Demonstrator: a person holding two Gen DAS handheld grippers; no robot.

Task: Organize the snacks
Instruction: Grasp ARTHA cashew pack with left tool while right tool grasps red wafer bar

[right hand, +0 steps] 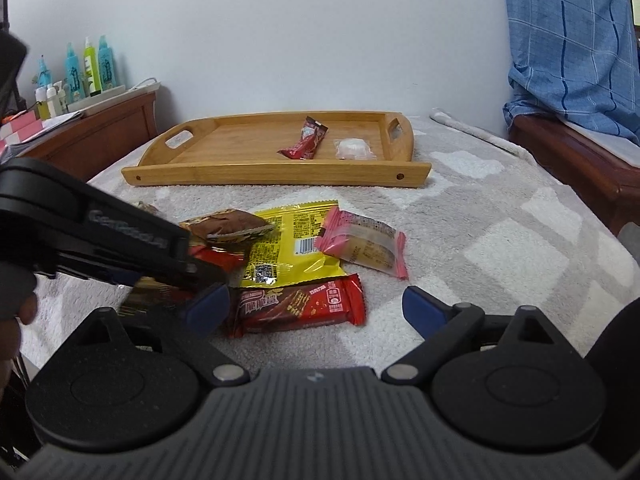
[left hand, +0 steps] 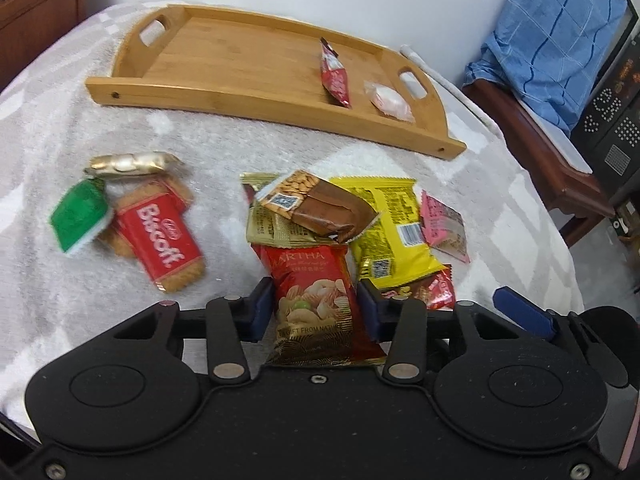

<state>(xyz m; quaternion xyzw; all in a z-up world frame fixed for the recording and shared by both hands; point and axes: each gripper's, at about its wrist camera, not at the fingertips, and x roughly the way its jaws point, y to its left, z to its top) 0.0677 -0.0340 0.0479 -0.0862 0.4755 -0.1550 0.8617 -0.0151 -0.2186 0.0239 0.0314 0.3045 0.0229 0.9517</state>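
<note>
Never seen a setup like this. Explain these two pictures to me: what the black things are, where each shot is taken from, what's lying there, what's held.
A person holds a two-finger gripper in each hand, each carrying a camera that looks along its fingers. The left gripper has closed on a red nut packet. The right gripper is open, a red wafer bar between its fingers. Loose snacks lie on a blanket. Behind, a wooden tray holds a red sachet and a pale wrapped sweet.

Tan wooden tray (left hand: 256,80); grey-white checked blanket (left hand: 80,128); yellow packet (left hand: 394,216).
</note>
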